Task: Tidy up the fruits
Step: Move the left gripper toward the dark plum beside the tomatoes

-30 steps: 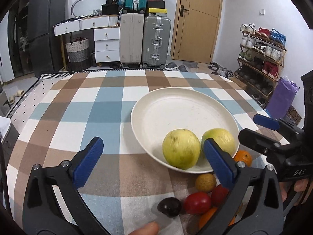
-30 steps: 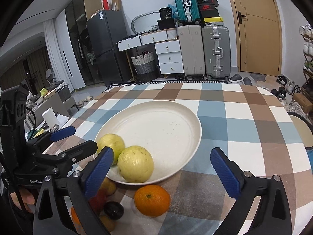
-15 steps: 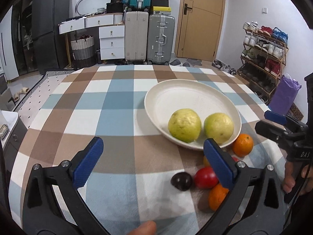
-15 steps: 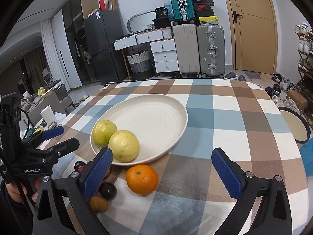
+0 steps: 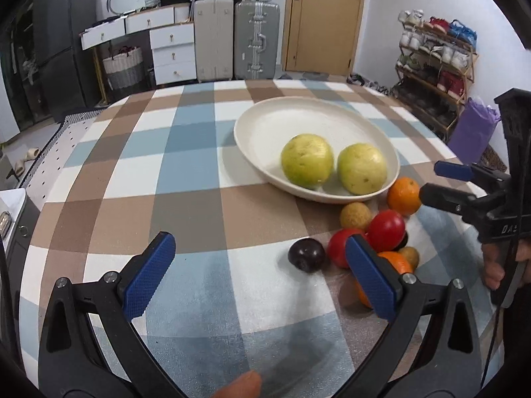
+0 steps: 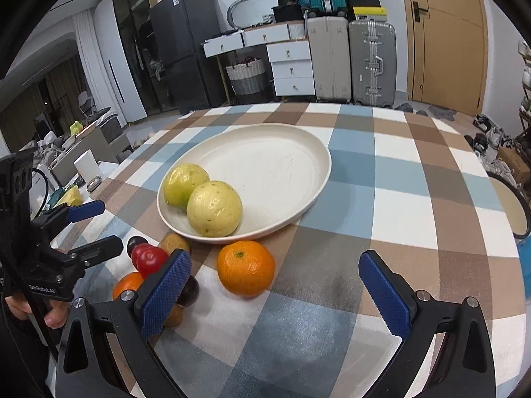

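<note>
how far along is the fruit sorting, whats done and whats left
Early. Done: two guavas lie in the cream plate. In hand: nothing; left gripper and right gripper are open and empty. Left: the orange, tomatoes, dark plum and other small fruits beside the plate.

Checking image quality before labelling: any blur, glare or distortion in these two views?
Left wrist: strong fisheye bending of the checked tablecloth, dark corners, smeared cloth near the bottom edge; guavas sharp. Right wrist: same curvature, soft highlights on the orange and red fruit, door bowed.

Suitcases [image 5: 235,36], wooden door [image 5: 323,20], shoe rack [image 5: 434,66].
</note>
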Available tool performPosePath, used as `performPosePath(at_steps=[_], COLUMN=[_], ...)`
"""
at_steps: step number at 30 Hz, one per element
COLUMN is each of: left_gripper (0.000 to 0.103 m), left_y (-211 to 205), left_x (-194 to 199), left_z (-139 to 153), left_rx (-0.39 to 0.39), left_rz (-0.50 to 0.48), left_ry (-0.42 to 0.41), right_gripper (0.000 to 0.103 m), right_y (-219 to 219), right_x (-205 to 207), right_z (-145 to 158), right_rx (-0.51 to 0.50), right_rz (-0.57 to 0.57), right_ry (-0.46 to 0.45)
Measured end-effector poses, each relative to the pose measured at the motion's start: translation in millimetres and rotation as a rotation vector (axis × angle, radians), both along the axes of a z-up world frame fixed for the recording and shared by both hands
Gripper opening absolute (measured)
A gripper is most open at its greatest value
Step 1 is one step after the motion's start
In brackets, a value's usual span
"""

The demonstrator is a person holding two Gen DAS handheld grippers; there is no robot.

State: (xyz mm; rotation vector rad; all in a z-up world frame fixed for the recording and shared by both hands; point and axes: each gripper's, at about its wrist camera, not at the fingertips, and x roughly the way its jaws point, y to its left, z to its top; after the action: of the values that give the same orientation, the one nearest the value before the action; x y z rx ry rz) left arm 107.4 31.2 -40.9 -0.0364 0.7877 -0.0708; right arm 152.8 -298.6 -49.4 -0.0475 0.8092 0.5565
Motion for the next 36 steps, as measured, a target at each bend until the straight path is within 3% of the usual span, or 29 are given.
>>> performPosePath(at_steps=[5,13,17,26,31,36], left_gripper=[0.102,0.102,0.102,0.102,0.102,0.102], left_y=[8,11,14,6,8,12], left_x=[3,8,9,10,11,13], left_z=[-4,-8,-11,-12,-14,-17], left_rx=[-0.017,-0.013,-0.03,-0.006,-0.019,-0.03], left_rz=[0.022,0.023,0.025,-0.004,0.005,0.012], left_ry=[0.023,0.05,0.064,0.069,0.091,0.105], right_gripper=[0.103,0.102,0.089,0.074,0.057,0.054], right_y=[-6,2,10,13,20,25], right_x=[6,3,1,1,-2,-5], right_z=[-6,-6,-10,-13,-13,-13], right_rx=[0.0,-0.043,-0.08,-0.082,-0.084,-0.086], right_rz=[-0.028,0.004,0.031,0.055,0.088,0.113], right_ry=[0.043,0.03,0.048,0.057,0.055,0.054])
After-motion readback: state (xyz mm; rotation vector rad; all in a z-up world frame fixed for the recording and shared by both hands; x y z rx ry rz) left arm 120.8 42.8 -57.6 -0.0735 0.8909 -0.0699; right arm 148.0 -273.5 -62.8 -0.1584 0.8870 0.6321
